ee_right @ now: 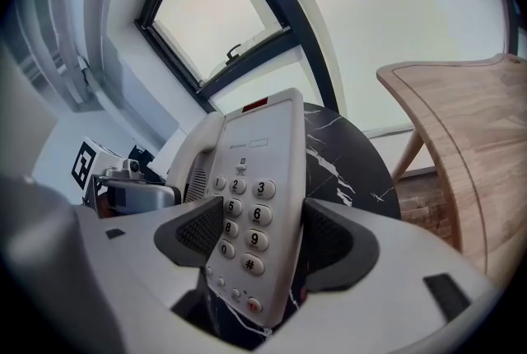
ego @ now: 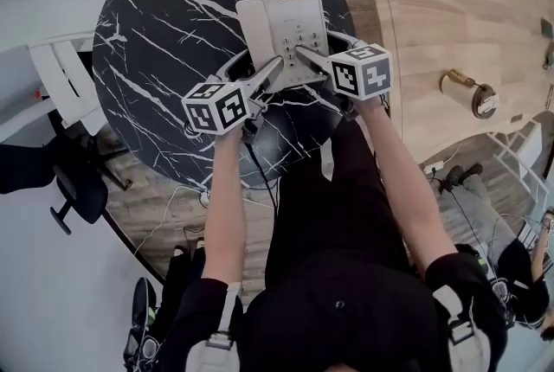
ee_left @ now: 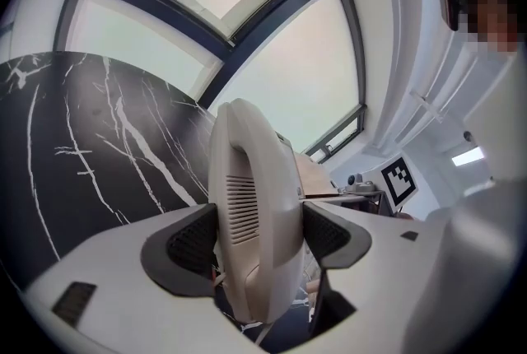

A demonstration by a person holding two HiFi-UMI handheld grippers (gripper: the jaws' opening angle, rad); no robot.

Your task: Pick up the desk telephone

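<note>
The desk telephone is cream white, with a keypad and a red lamp at its far end. It hangs above the round black marble table, gripped at its near end from both sides. My left gripper is shut on its handset side; in the left gripper view both pads press the ribbed handset, which stands on edge between the jaws of the left gripper. My right gripper is shut on the keypad side. In the right gripper view the telephone's keypad body sits clamped in the right gripper.
A dark cord hangs from the telephone past the table's near edge. A pale wooden surface with a round brass object lies to the right. A white chair and a black chair stand to the left.
</note>
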